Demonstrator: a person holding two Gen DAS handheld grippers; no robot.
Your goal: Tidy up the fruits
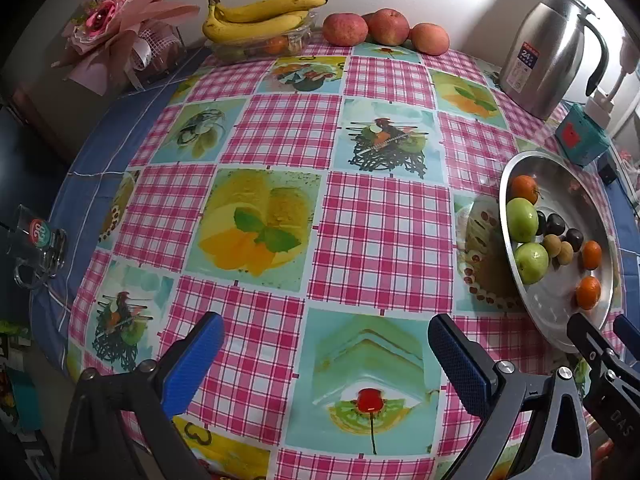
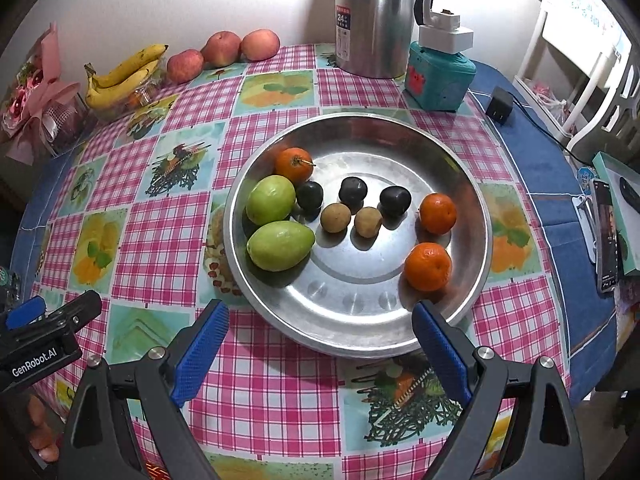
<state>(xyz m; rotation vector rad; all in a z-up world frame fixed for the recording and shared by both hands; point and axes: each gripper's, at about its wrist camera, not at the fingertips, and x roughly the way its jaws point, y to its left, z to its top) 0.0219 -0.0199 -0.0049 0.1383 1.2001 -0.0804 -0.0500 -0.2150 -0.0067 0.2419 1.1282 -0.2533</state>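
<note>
A round steel tray (image 2: 400,136) (image 1: 560,168) holds two green fruits (image 2: 280,245), three oranges (image 2: 428,267), three dark plums (image 2: 353,191) and two small brown fruits (image 2: 335,218). My right gripper (image 2: 320,320) hovers open over the tray's near rim, nothing between its blue pads. My left gripper (image 1: 326,338) stands open above the bare tablecloth, left of the tray, also holding nothing. Bananas (image 1: 256,16) lie on a clear box at the table's far edge, with three apples (image 1: 386,26) beside them.
A steel thermos jug (image 2: 374,16) and a teal box (image 2: 440,76) stand behind the tray. A pink bouquet (image 1: 116,28) sits far left, a glass mug (image 1: 38,248) at the left edge. A phone (image 2: 606,236) and a charger (image 2: 499,105) lie at right.
</note>
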